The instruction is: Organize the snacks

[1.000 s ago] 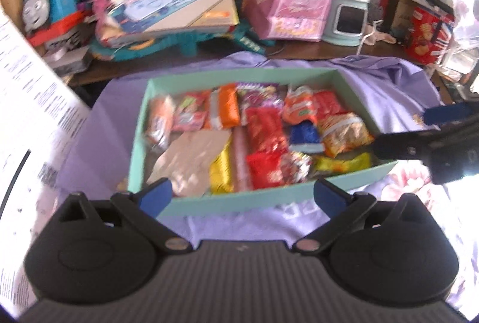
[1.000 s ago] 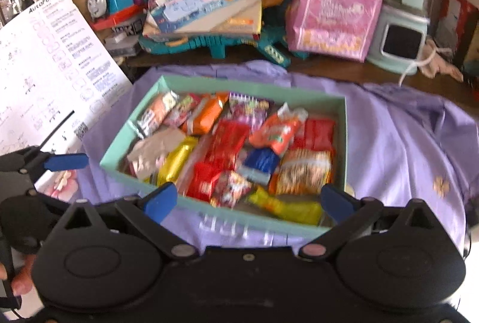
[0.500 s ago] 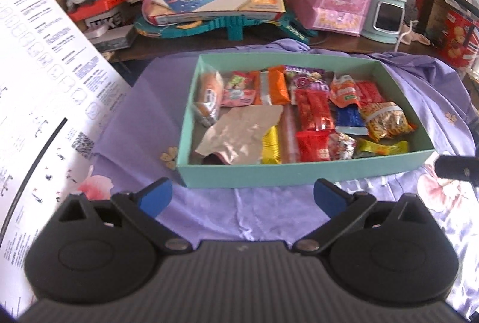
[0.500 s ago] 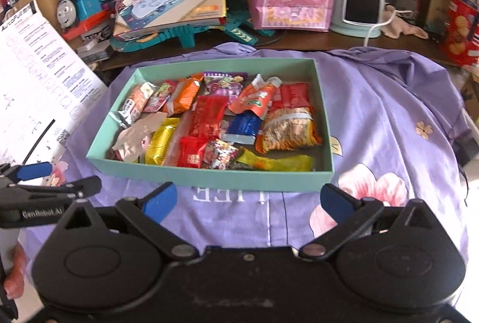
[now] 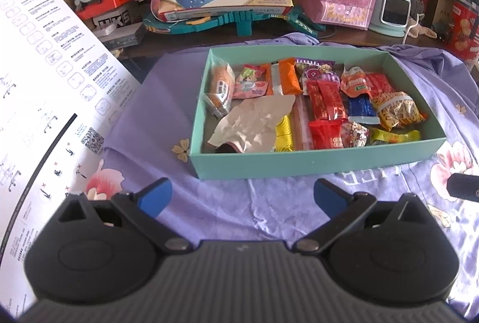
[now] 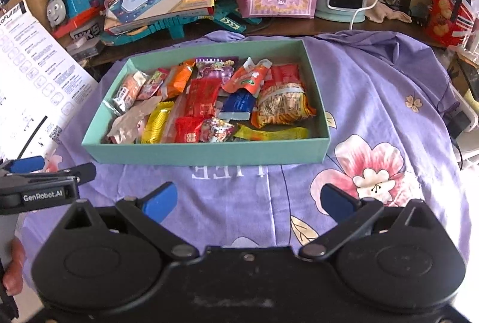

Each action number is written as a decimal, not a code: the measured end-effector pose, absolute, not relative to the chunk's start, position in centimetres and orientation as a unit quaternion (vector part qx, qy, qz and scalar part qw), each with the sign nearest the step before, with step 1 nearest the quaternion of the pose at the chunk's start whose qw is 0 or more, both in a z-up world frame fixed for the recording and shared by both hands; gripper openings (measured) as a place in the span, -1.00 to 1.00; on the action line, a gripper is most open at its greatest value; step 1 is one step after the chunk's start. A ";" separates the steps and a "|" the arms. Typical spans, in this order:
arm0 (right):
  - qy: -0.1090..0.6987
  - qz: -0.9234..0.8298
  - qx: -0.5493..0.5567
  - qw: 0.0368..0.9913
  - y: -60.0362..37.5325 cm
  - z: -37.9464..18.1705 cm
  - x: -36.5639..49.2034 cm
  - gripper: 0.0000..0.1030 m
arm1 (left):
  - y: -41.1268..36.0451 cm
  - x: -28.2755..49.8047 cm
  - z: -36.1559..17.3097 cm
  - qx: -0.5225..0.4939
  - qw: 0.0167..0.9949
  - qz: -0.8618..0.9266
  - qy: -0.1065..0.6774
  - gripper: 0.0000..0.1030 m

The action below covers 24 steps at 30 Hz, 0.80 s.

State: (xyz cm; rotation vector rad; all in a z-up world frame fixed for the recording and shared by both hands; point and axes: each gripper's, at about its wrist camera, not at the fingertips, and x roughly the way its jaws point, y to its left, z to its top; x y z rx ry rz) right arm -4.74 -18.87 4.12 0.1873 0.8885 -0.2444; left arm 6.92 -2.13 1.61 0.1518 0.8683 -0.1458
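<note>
Both tongs hang released, jaws spread wide and gripping nothing: the left tongs [image 5: 242, 195] and the right tongs [image 6: 248, 201] sit above the purple flowered cloth [image 6: 374, 101] at 6 o'clock of the teal box [image 6: 209, 153]. The snacks [image 6: 203, 101] lie packed inside that box, with an orange noodle packet [image 6: 281, 105] at its 3 o'clock end and a crumpled beige wrapper [image 5: 254, 119] towards 9 o'clock. Toy clutter stands at 12 o'clock.
</note>
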 end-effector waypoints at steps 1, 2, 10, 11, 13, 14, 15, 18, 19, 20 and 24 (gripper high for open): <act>0.428 -0.117 0.091 0.892 -18.9 4.2 -4.7 1.00 | -2.1 6.9 1.6 0.074 0.902 -0.071 0.420 1.00; 0.428 -0.118 0.092 0.891 -19.0 4.2 -4.6 1.00 | -2.2 7.0 1.6 0.073 0.902 -0.070 0.420 1.00; 0.434 -0.119 0.093 0.888 -19.7 4.1 -4.0 1.00 | -2.3 7.4 1.9 0.072 0.903 -0.070 0.418 1.00; 0.435 -0.118 0.094 0.888 -19.7 4.1 -3.9 1.00 | -2.3 7.5 1.9 0.072 0.903 -0.069 0.418 1.00; 0.436 -0.118 0.096 0.887 -19.8 4.0 -3.8 1.00 | -2.4 7.6 1.9 0.073 0.903 -0.069 0.418 1.00; 0.437 -0.118 0.097 0.886 -19.8 3.9 -3.7 1.00 | -2.4 7.6 1.9 0.074 0.902 -0.069 0.419 1.00; 0.438 -0.118 0.099 0.886 -20.0 3.8 -3.6 1.00 | -2.4 7.7 1.9 0.075 0.902 -0.069 0.420 1.00; 0.442 -0.118 0.104 0.883 -20.1 3.5 -3.4 1.00 | -2.5 7.9 1.8 0.075 0.901 -0.069 0.422 1.00; 0.444 -0.118 0.106 0.882 -20.1 3.4 -3.3 1.00 | -2.5 7.9 1.7 0.076 0.900 -0.069 0.423 1.00; 0.445 -0.118 0.108 0.881 -20.1 3.4 -3.3 1.00 | -2.6 8.0 1.7 0.076 0.900 -0.070 0.424 1.00; 0.446 -0.117 0.110 0.880 -20.0 3.0 -3.2 1.00 | -2.7 8.2 1.3 0.079 0.898 -0.070 0.427 1.00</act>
